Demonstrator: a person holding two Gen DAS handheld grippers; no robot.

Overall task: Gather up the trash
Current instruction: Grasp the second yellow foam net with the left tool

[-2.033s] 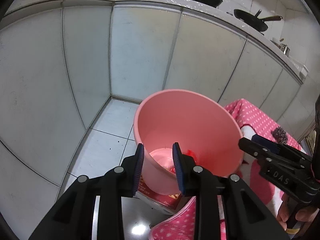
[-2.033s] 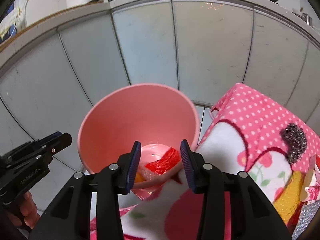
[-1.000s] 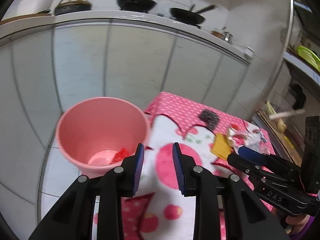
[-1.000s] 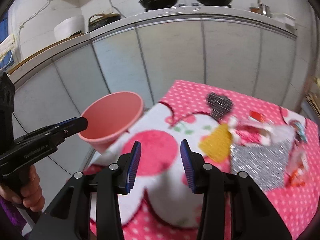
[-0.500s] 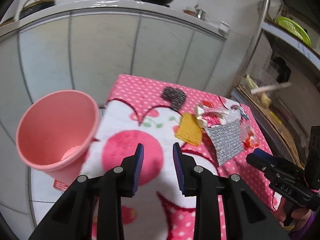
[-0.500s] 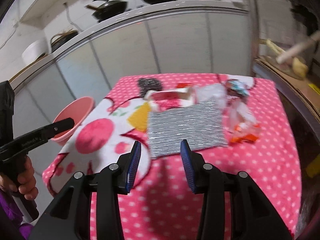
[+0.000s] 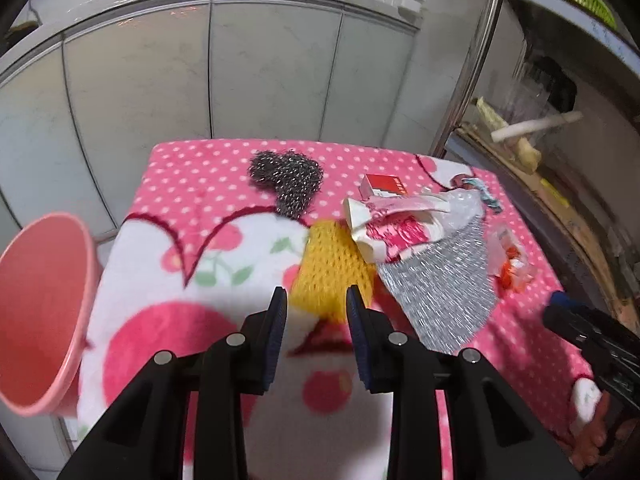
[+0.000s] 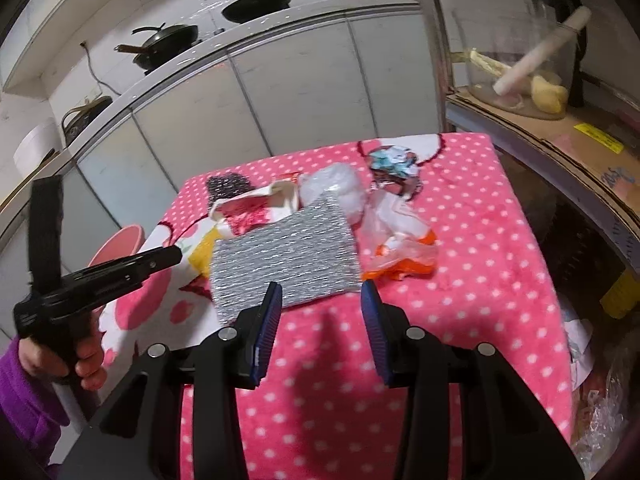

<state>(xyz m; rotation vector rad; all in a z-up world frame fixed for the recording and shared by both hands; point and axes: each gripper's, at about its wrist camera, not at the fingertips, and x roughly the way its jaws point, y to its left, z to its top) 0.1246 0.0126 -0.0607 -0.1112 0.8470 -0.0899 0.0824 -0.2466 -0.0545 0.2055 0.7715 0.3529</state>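
A pink bin (image 7: pixel 38 312) stands on the floor at the table's left edge; it also shows in the right wrist view (image 8: pixel 116 246). Trash lies on the pink dotted cloth (image 8: pixel 472 280): a crumpled pink-and-white wrapper (image 7: pixel 394 228), a red-and-white carton (image 7: pixel 382 186), a clear wrapper with orange (image 8: pixel 400 254), a blue-patterned wrapper (image 8: pixel 394 162) and a clear bag (image 8: pixel 340 184). My left gripper (image 7: pixel 316 300) is open and empty above a yellow knitted pad (image 7: pixel 332 270). My right gripper (image 8: pixel 318 292) is open and empty just before a silver scouring cloth (image 8: pixel 284 262).
A steel wool scrubber (image 7: pixel 288 184) lies at the table's far side. Grey cabinet fronts (image 7: pixel 272 72) stand behind the table. A metal shelf with cardboard (image 8: pixel 560 136) and jars runs along the right. Pans (image 8: pixel 256 8) sit on the counter.
Both grippers have swung right from over the pink bin to over the table. The bin now sits at the far left. Both stay open and empty.
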